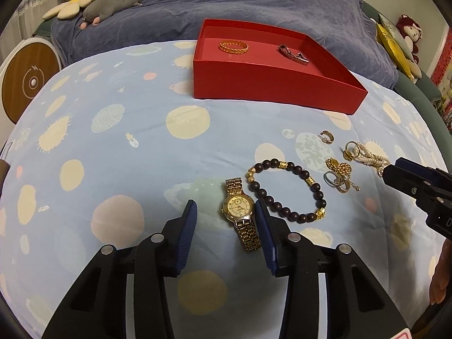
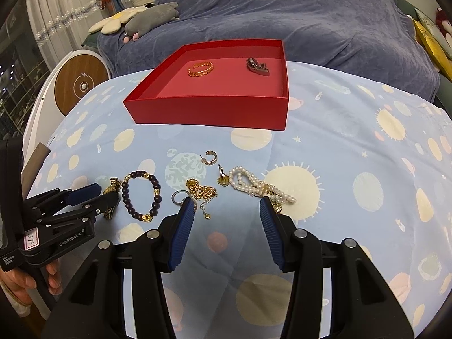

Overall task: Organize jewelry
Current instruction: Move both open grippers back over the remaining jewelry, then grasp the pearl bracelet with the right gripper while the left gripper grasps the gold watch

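A gold watch [image 1: 239, 209] lies on the planet-print cloth between the fingers of my left gripper [image 1: 226, 212]. It sits close by the right pad, and a gap remains on the left side, so the gripper is open. To its right lie a dark beaded bracelet [image 1: 273, 163], a gold chain [image 2: 202, 190], rings [image 1: 336, 182], a hoop earring [image 2: 210, 156] and a pearl bracelet [image 2: 248, 183]. My right gripper [image 2: 227, 209] stands open over bare cloth, just short of the chain and pearls. The red box [image 2: 209, 113] beyond holds a gold bangle [image 2: 200, 68] and a dark clip [image 2: 258, 66].
A blue-grey blanket [image 2: 310, 22] is heaped behind the box, with plush toys [image 2: 152, 18] at the back left. A round wood-faced device [image 2: 82, 86] stands past the left edge. A person's hand [image 2: 22, 285] holds the left gripper's handle.
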### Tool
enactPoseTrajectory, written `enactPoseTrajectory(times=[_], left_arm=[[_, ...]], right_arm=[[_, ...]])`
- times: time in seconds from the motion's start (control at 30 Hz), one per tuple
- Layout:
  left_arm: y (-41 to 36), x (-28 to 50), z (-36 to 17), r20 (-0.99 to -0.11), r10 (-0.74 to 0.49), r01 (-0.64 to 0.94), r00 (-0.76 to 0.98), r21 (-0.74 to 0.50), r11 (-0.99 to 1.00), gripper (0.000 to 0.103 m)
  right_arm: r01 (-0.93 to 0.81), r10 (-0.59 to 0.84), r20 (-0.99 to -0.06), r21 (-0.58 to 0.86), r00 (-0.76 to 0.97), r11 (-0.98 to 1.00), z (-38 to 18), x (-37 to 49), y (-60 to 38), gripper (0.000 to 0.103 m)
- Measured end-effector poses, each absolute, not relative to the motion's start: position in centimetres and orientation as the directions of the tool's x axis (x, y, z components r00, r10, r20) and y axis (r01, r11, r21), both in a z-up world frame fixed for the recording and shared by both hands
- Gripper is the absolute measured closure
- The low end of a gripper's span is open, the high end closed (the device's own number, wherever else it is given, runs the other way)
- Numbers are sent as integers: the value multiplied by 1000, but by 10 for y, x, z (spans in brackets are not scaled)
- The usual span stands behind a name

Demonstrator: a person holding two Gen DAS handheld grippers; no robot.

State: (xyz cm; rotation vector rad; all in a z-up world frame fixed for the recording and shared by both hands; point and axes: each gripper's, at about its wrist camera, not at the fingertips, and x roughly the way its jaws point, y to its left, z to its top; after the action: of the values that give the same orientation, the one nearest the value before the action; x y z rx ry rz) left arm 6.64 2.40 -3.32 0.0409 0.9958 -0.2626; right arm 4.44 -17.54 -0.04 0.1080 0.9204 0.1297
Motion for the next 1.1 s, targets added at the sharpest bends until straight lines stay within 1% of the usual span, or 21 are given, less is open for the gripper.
enactPoseTrajectory(times=[0.1, 0.13, 0.47, 0.7, 0.9, 0.93, 0.97, 1.0, 1.07, 1.1], left_arm=[[20, 65, -34, -833, -184, 251, 521, -56, 966, 80], [20, 66, -34, -834, -183, 254, 521, -53, 966, 82], [31, 69, -28, -840, -239, 238, 488, -135, 962, 82], [37, 69, -18, -828, -256, 238, 498, -154, 959, 83], [39, 71, -16, -829, -263, 235, 494, -164, 958, 83], [40, 71, -15, -827, -265, 234, 495, -166, 958, 83], [40, 71, -14, -825, -265, 232, 498, -167, 958, 83], [41, 72, -13, -824, -266, 230, 501, -169, 958, 83], [41, 73, -11, -821, -268, 227, 504, -173, 958, 83], [41, 73, -11, -821, -268, 226, 505, -174, 958, 83]], right_arm=[[-67, 158, -785, 147, 599, 987, 0, 45, -175, 56], [-66, 158, -785, 148, 598, 987, -1, 45, -175, 56], [-30, 107, -806, 111, 582, 993, -11, 71, -195, 56], [-80, 100, -834, 68, 543, 994, -28, 90, -193, 56], [-94, 114, -849, 77, 516, 993, -34, 93, -191, 55], [-101, 115, -851, 74, 512, 992, -34, 92, -189, 58], [-112, 120, -853, 73, 507, 991, -34, 90, -187, 65], [-121, 117, -854, 63, 507, 991, -34, 87, -185, 69], [-136, 121, -854, 59, 506, 989, -34, 83, -183, 87], [-138, 128, -855, 67, 503, 988, -33, 82, -184, 88]])
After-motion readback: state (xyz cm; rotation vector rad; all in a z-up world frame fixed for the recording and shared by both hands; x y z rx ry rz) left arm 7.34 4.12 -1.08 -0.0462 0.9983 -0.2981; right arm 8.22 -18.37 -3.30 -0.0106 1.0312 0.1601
